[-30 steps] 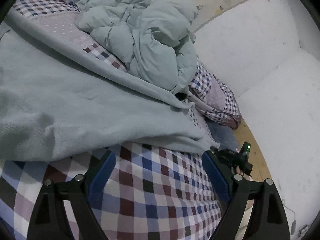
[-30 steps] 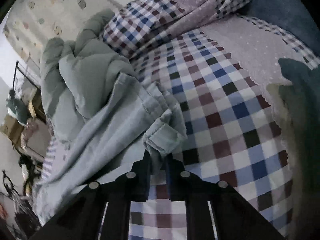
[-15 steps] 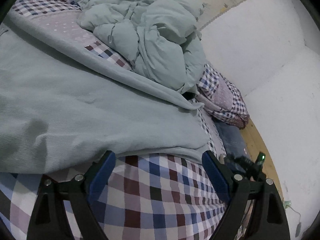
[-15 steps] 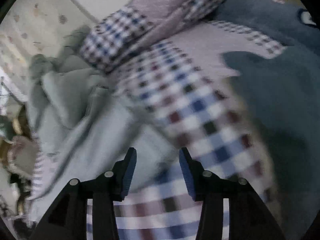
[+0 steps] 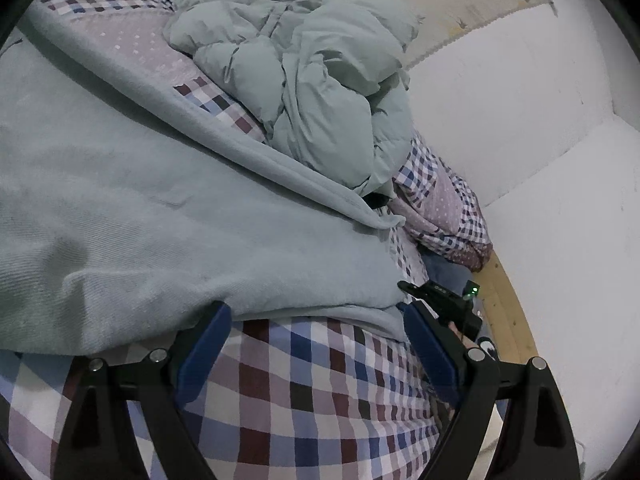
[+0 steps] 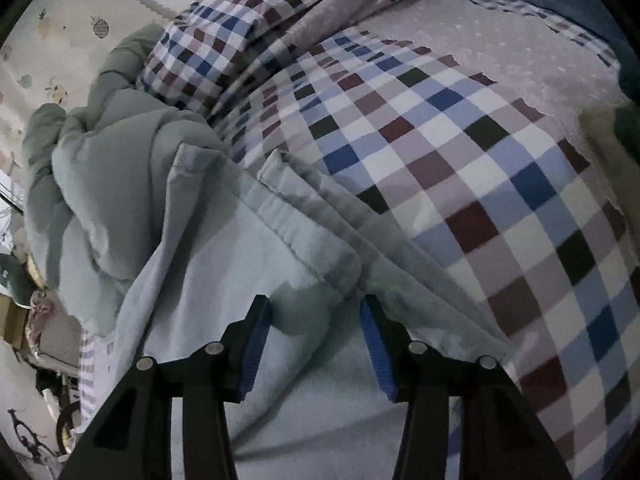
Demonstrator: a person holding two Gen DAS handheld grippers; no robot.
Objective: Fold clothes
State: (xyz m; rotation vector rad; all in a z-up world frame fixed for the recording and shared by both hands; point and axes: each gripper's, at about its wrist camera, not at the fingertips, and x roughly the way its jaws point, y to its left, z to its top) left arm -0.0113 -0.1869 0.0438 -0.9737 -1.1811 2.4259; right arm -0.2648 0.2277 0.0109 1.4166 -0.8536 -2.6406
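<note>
Tools, two, agape over one grey garment.

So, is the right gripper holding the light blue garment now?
No, the right gripper is open, its fingers spread apart above the light blue garment with nothing clamped between them.

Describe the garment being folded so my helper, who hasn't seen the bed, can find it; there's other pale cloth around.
On the checked bedspread, look in front of the crumpled pale green puffer jacket heaped near the wall. The garment is the light blue-grey one spread flat beside it. Unlike the quilted jacket, it is smooth knit with a stitched hem.
</note>
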